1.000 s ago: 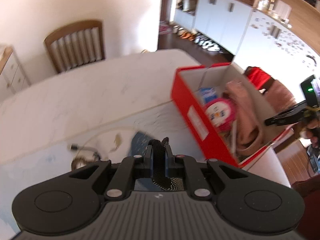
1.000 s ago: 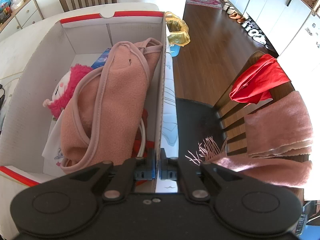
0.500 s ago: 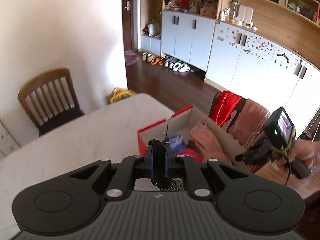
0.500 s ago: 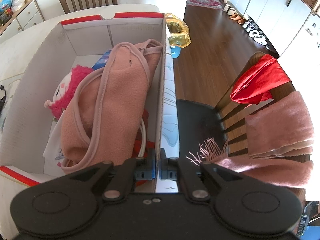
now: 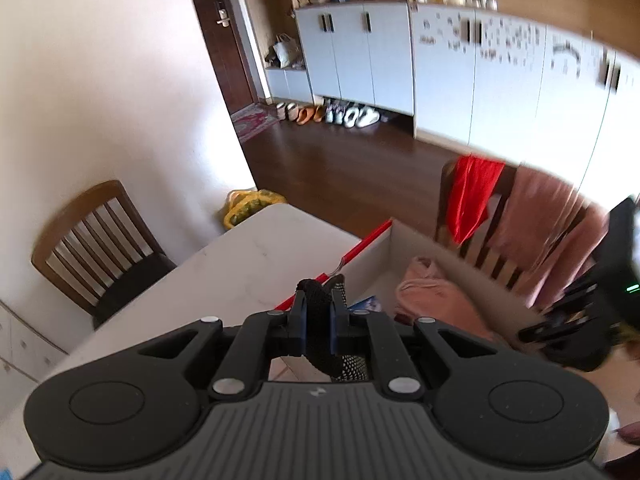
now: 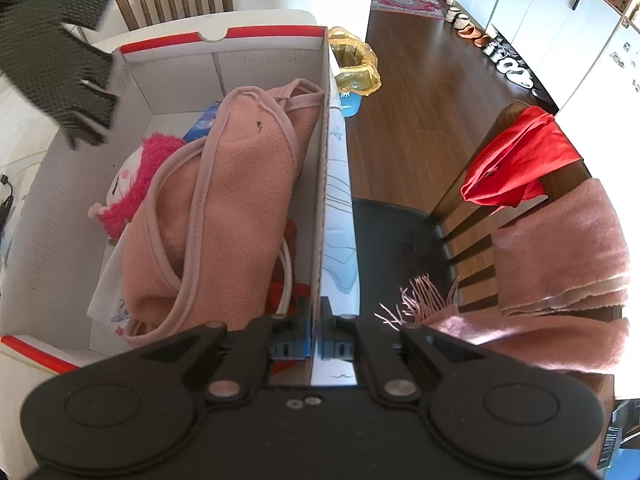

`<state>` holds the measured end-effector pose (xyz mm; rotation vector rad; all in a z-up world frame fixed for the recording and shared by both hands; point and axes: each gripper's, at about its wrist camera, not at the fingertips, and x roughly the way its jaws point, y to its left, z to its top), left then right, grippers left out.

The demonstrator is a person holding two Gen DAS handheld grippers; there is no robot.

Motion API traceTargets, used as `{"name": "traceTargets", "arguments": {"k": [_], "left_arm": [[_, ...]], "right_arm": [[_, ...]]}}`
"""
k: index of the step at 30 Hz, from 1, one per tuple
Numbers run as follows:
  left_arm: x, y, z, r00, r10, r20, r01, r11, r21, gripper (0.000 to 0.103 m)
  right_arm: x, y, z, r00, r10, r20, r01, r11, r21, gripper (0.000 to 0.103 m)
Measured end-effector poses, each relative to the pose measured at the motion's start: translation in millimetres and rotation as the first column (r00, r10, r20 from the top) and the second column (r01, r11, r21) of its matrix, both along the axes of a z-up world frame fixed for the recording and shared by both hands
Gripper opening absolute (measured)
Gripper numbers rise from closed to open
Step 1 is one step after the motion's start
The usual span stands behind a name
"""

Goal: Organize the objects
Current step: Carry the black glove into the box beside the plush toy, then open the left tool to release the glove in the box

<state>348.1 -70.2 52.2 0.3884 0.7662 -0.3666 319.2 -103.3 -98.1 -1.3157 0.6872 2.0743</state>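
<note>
My left gripper point(image 5: 318, 312) is shut on a black knit glove point(image 5: 320, 320) with dotted grip and holds it above the near left edge of the red-and-white cardboard box point(image 5: 372, 236). The glove also hangs at the top left of the right wrist view point(image 6: 52, 60), over the box's left wall. My right gripper point(image 6: 316, 320) is shut on the box's right wall point(image 6: 324, 184). Inside the box lie a pink fleece garment point(image 6: 236, 200), a pink plush toy point(image 6: 136, 176) and a blue packet point(image 6: 204, 120).
The box sits on a white table point(image 5: 240, 264). A wooden chair point(image 6: 472, 216) right of the box carries a red cloth point(image 6: 520, 160) and a pink scarf point(image 6: 560, 248). Another chair point(image 5: 96, 240) stands at the table's far side. A yellow bag point(image 6: 356, 64) sits on the floor.
My left gripper has lifted the glove off the table and swung right toward the box; the glove now hangs over the box's left wall. My right gripper has stayed clamped on the wall.
</note>
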Motion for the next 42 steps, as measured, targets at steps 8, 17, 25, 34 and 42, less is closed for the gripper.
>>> {"name": "traceTargets", "arguments": {"k": [8,17,25,34,42], "left_arm": [[33.2,-27.4,-46.9,0.997,-0.012,-0.082,0.018,0.997,0.076,0.009],[57.3,-49.8,-85.8,0.985,-0.015,-0.174,0.033,0.994,0.1,0.009],[75.8,-61.3,-112.2,0.97,-0.006,-0.243,0.032,0.994,0.103,0.01],[81.8,-57.6,-124.7,0.956,0.009,-0.294,0.014,0.997,0.076,0.026],[70.9,-49.1,-114.2,0.962,-0.005,-0.275,0.007,1.0,0.007,0.064]], "right_arm": [[0.1,-0.2,-0.3,1.0,0.008,-0.003,-0.008,1.0,-0.001,0.003],[-1.7,-1.1,-1.5,1.0,0.015,-0.01,-0.015,1.0,-0.004,0.003],[-1.0,-0.9,-1.9,1.0,0.026,-0.012,-0.026,1.0,-0.006,0.003],[-0.6,0.1,-2.6,0.999,0.034,-0.016,-0.034,0.999,-0.008,0.003],[-0.9,0.0,-2.9,0.999,0.042,-0.017,-0.042,0.999,-0.008,0.003]]}}
